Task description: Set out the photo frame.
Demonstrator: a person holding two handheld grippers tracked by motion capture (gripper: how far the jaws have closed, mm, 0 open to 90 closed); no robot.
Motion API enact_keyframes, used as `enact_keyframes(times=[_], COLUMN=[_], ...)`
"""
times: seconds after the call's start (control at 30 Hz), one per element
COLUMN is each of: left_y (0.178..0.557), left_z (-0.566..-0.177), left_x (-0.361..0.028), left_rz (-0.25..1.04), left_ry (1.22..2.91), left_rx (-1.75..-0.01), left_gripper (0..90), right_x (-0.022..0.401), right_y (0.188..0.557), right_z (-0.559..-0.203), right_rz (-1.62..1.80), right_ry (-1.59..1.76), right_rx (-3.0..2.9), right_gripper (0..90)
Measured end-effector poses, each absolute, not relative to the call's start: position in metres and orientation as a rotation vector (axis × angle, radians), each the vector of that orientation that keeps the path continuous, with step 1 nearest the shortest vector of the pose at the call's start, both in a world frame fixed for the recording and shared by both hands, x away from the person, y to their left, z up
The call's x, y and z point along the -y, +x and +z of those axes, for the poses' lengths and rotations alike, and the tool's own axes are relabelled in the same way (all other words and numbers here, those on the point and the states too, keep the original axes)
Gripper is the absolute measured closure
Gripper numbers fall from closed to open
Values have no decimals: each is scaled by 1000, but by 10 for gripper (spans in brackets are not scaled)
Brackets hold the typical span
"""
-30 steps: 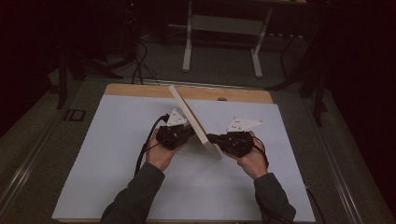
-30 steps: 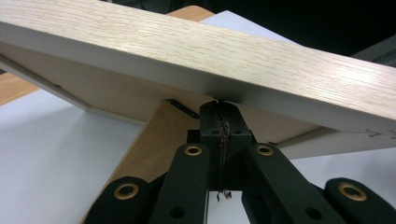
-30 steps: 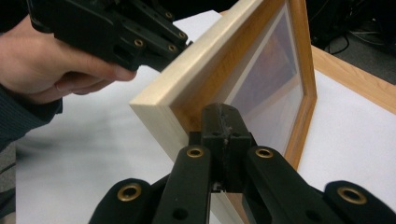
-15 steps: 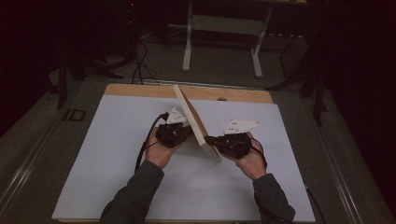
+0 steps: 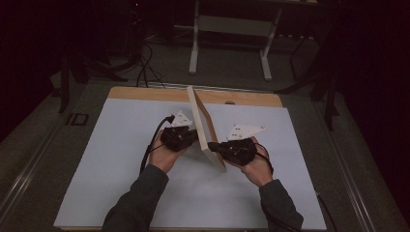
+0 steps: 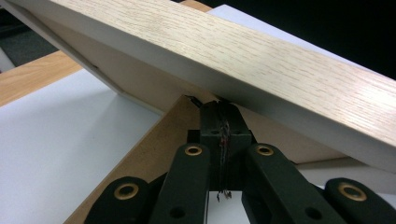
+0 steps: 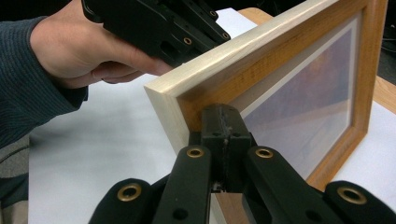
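Picture frame (image 5: 207, 126) stands between both grippers' closed jaws

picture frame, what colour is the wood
Pale, light-grained wood on the picture frame, warmer honey-orange on its inner face; the right gripper view shows it best.

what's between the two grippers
The wooden picture frame stands on edge between the left gripper and the right gripper, both shut and pressed against its opposite faces, clearest in the high view.

Dim high view (sharper, brighter gripper views)
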State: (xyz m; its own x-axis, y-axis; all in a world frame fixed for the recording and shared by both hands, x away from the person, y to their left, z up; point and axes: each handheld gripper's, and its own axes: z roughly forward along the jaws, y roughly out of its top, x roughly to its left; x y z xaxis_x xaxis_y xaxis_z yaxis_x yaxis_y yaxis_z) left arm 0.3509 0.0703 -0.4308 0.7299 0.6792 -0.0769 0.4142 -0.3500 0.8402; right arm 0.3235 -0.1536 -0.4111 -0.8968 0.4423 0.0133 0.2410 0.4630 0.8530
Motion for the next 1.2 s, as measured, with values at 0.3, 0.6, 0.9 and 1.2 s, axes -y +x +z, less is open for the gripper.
enact_keyframes(times=[0.3, 0.6, 0.9, 1.2], left_y=[355, 362, 366, 367], left_z=[-432, -434, -435, -435], left_x=[-76, -86, -93, -102], left_rz=[320, 263, 238, 250], left_ry=[1983, 1960, 1943, 1923], left_rx=[-825, -817, -826, -830], left_gripper=[900, 900, 900, 886], right_x=[144, 134, 122, 111], right_y=[325, 327, 327, 327], right_z=[-412, -412, -411, -411], right_rz=[1420, 1425, 1424, 1438], right_ry=[584, 600, 585, 556], right_rx=[-2511, -2508, -2524, -2535], right_gripper=[900, 900, 900, 900])
